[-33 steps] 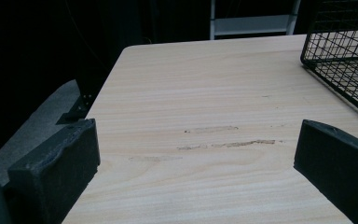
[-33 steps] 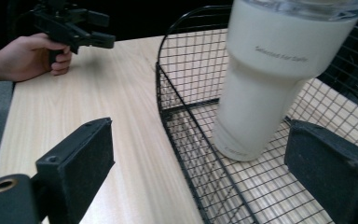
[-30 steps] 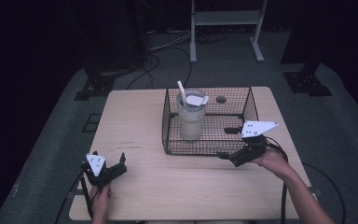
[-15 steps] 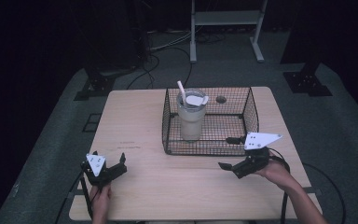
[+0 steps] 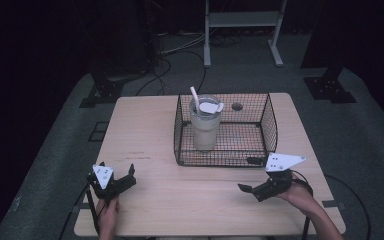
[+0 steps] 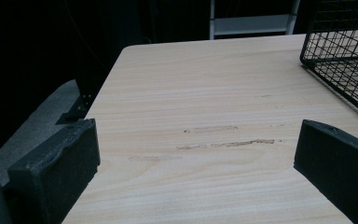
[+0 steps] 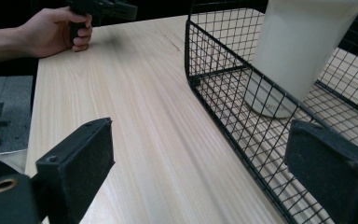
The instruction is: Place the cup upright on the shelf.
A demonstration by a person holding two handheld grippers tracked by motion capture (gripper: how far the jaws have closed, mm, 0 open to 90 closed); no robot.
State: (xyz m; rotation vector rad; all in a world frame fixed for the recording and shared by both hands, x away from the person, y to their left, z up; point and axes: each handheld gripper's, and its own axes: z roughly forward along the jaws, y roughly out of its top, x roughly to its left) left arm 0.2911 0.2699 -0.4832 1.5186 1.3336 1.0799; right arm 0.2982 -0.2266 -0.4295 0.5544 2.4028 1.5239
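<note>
- High view, right gripper (image 5: 254, 191): you hold it near the table's front edge, short of the wire basket (image 5: 268, 119). One second ago it sat against the basket's front right corner; it has since drawn back toward you.
- Right gripper, state: jaws stand wide apart with nothing between them. In the right gripper view (image 7: 200, 172) one jaw lies on the table side of the basket's wire wall (image 7: 223, 84), the other across from it.
- Left gripper (image 5: 116, 181): parked at the front left of the table (image 5: 145, 125), in the same spot as a second ago. In the left gripper view (image 6: 196, 158) its jaws gape over bare wood, holding nothing.
- Tumbler (image 5: 205, 125): stands upright inside the basket, toward its left half, lid on with a white straw (image 5: 194, 94) slanting out. Position unchanged across the frames. The right gripper view shows its pale body (image 7: 303, 46) resting on the basket floor.
- Small dark item (image 5: 254, 161): lies at the basket's front right corner; too small to identify.
- Reading of the change: your withdrawal with empty jaws suggests the placing of the tumbler in the basket is done and the right gripper is retiring to rest.
</note>
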